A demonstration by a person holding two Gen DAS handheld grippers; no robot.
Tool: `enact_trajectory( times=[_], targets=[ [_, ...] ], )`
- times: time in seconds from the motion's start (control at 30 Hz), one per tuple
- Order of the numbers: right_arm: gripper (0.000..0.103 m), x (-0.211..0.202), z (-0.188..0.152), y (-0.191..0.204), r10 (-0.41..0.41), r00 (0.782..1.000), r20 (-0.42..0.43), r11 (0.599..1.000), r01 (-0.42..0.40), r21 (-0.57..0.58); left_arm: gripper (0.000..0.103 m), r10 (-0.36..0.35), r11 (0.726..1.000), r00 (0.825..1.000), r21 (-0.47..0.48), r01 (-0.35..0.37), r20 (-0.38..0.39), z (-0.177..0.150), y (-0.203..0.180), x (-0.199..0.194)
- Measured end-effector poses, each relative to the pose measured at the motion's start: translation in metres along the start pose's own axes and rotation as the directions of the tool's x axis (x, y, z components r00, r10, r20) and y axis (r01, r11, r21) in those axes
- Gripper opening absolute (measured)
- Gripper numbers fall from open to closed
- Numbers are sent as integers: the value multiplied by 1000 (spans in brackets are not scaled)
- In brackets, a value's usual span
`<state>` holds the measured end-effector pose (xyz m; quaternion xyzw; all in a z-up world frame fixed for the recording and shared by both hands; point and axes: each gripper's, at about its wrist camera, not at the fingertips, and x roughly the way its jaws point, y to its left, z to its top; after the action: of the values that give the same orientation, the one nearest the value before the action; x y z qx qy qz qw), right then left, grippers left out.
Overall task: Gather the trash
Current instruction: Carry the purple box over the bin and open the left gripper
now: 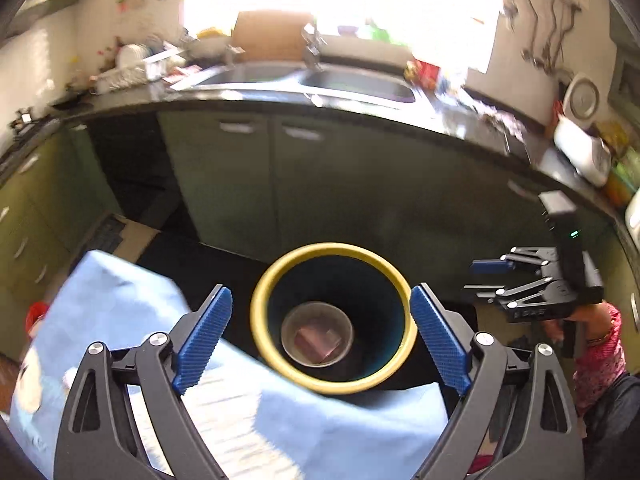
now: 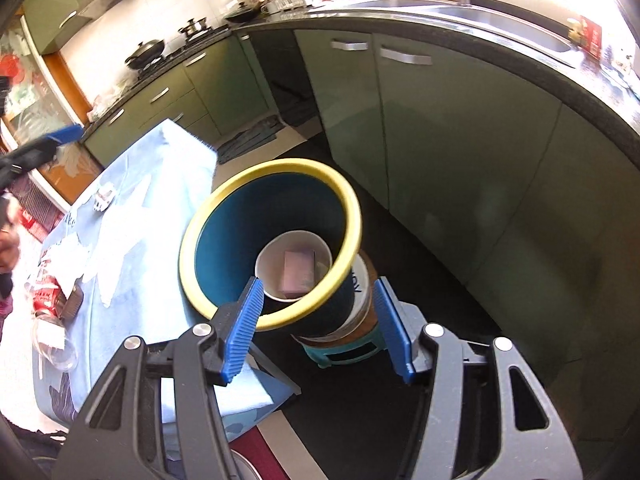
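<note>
A dark blue bin with a yellow rim (image 1: 256,320) (image 2: 188,264) stands beside a table with a light blue cloth (image 1: 312,432) (image 2: 136,216). Inside it lie a paper cup (image 1: 288,332) (image 2: 266,276) and a pinkish packet (image 1: 318,343) (image 2: 298,274). My left gripper (image 1: 322,336) is open and empty above the bin mouth. My right gripper (image 2: 318,328) is open and empty just over the bin's near rim; it also shows in the left wrist view (image 1: 486,278). On the cloth lie a red can (image 2: 46,294), white crumpled paper (image 2: 66,262) and a clear plastic cup (image 2: 56,346).
Green kitchen cabinets (image 2: 440,140) and a dark counter with a steel sink (image 1: 360,84) run behind the bin. The bin sits on a small teal stool (image 2: 340,354). A stove with pans (image 2: 146,54) is at the far left. The floor is dark.
</note>
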<state>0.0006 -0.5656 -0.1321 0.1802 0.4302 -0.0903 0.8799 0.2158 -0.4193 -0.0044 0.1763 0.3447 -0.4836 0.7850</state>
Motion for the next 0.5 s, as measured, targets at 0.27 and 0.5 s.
enact_trajectory(
  times=[0.27, 0.5],
  targets=[
    [55, 19, 17, 50, 26, 999, -41, 995, -30, -93, 91, 190, 973, 980, -142, -180, 60, -68, 55, -108],
    [55, 59, 50, 152, 125, 986, -111, 949, -151, -275, 94, 375, 875, 924, -356, -329, 67, -159, 105, -191]
  ],
)
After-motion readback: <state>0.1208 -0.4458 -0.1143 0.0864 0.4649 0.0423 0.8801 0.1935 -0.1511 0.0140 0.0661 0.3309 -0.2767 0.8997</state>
